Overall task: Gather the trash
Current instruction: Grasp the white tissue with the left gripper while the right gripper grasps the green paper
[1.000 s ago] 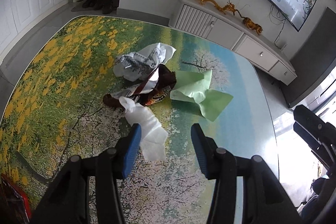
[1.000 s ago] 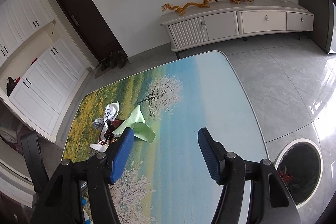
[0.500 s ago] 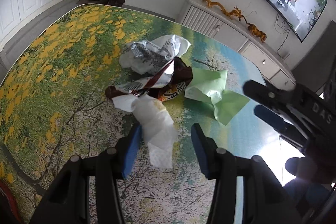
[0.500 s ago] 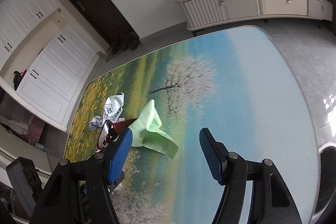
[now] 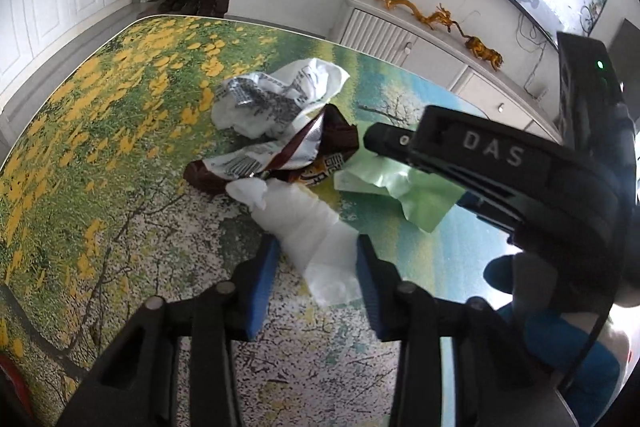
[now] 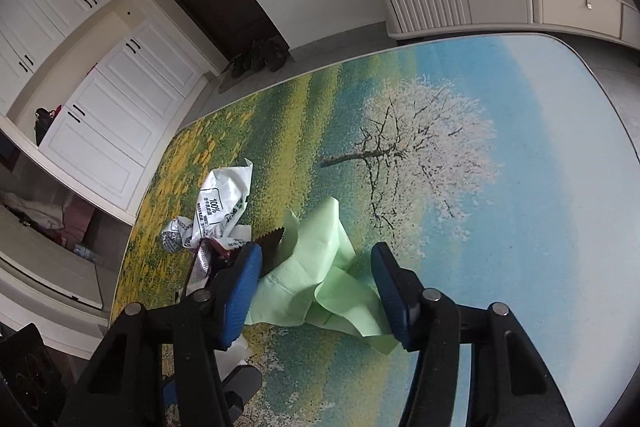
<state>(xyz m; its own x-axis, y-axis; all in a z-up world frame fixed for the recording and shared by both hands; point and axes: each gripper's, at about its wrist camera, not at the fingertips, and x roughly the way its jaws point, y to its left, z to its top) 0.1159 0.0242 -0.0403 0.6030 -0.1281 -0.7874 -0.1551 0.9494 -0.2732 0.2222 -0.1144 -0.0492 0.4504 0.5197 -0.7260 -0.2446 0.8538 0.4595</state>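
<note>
Left claw (image 5: 316,263) closing around white tissue (image 5: 304,223) – blue pads at its sides, grip not yet firm. Right claw (image 6: 316,291) closing over crumpled green paper (image 6: 320,275), paper between the pads, right pad still apart from it. Trash pile on the landscape-print counter (image 6: 500,227), all placed from the brown snack wrapper (image 5: 312,163): tissue touching its near edge, green paper just beside it on the right in the left wrist view, printed white wrapper (image 5: 276,103) touching it on the far side. TV cabinet (image 6: 500,3) well beyond – past the counter's far edge.
</note>
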